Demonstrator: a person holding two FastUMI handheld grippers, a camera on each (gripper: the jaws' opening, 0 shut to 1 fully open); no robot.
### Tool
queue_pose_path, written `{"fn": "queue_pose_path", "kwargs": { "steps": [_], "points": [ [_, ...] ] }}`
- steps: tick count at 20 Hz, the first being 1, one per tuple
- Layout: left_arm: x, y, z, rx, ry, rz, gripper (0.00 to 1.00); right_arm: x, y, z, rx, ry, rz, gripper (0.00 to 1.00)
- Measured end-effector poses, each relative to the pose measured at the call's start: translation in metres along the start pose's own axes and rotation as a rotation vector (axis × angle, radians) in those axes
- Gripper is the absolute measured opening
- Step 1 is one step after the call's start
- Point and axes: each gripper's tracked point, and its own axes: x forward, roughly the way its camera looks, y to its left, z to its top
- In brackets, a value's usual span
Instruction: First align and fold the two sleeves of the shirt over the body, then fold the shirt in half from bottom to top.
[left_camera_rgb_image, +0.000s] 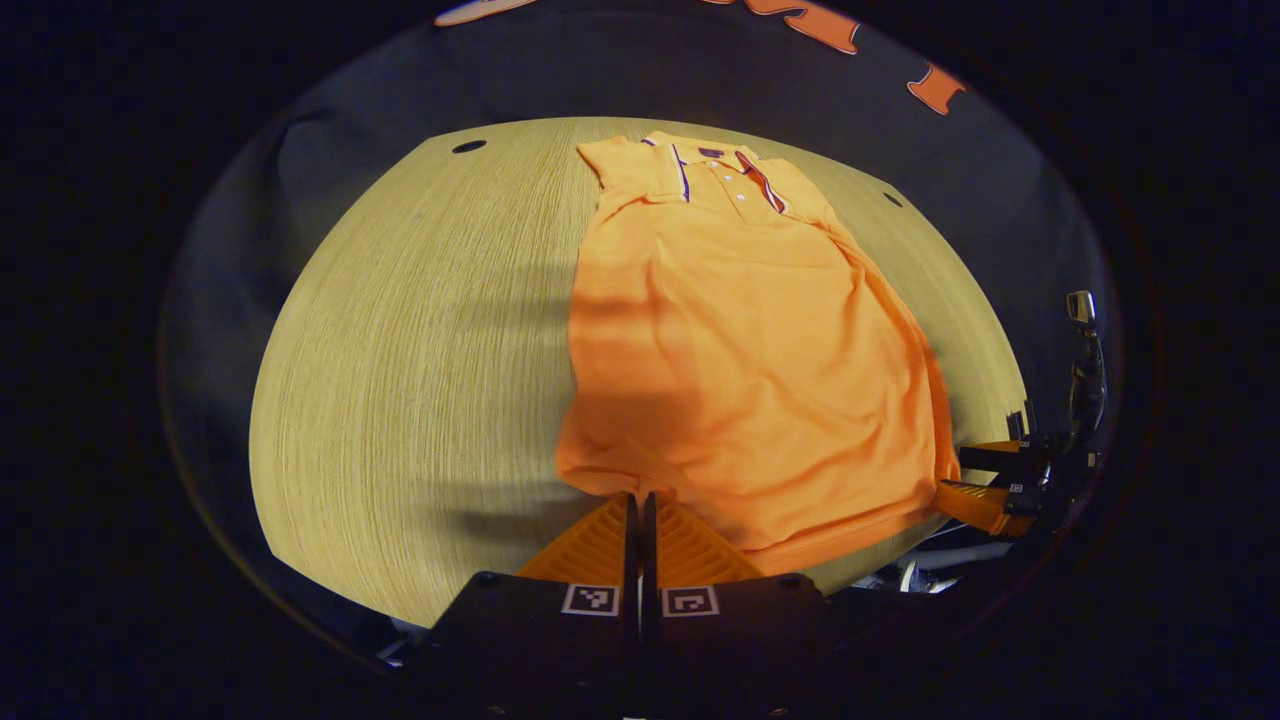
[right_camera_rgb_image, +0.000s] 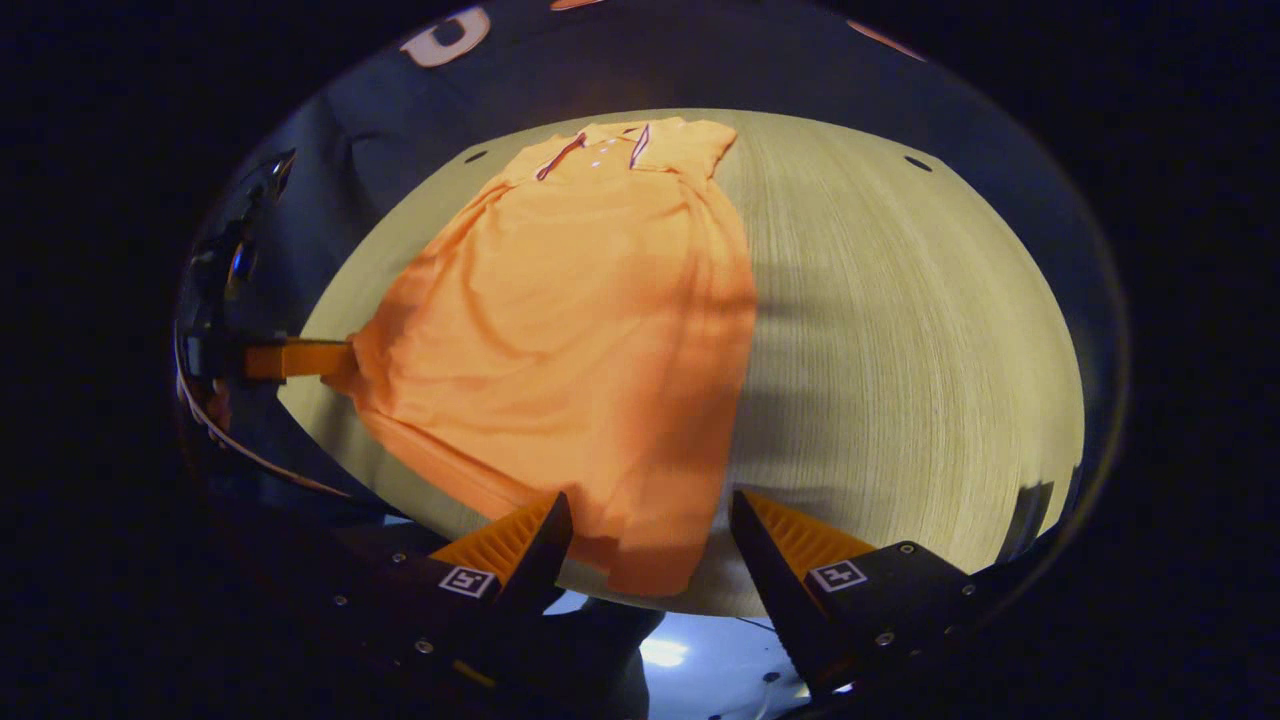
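In the left gripper view the left gripper (left_camera_rgb_image: 641, 510) sits at the bottom centre of the frame with its jaws pressed together, and the near hem of the shirt (left_camera_rgb_image: 740, 340) meets their tips — the left hem corner appears pinched there, though the cloth between the tips is too hidden to be sure. In the right gripper view the same gripper shows at the left edge, its fingers touching that corner of the shirt (right_camera_rgb_image: 570, 330).

The right gripper (right_camera_rgb_image: 650, 530) stands with its jaws spread wide at the bottom of its own frame, holding nothing; the other hem corner hangs down between the two fingers, just over the near edge of the bench (right_camera_rgb_image: 900, 330), not yet pinched. In the left gripper view it shows at the right edge, beside that hem corner.

From both pairs of jaws the shirt runs straight away up the frame — long axis from hem at the bottom to collar at the top, lying flat on the bench (left_camera_rgb_image: 420, 350). The body looks narrow, so the sleeves seem already folded in. The coming move therefore likely turns on the hem: the right jaws need to close on their corner, then both carry the hem up toward the collar.
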Motion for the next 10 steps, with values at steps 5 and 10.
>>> {"fn": "queue_pose_path", "kwargs": {
  "steps": [5, 10],
  "points": [
    [-0.001, -0.006, 0.007, 0.015, -0.014, 0.002, 0.01, 0.004, 0.017, 0.014, 0.171, -0.024, 0.088, 0.13],
    [-0.013, -0.013, 0.044, -0.013, -0.111, -0.048, 0.01, -0.010, -0.001, 0.079, 0.305, -0.162, 0.141, 0.05]
  ]
}}
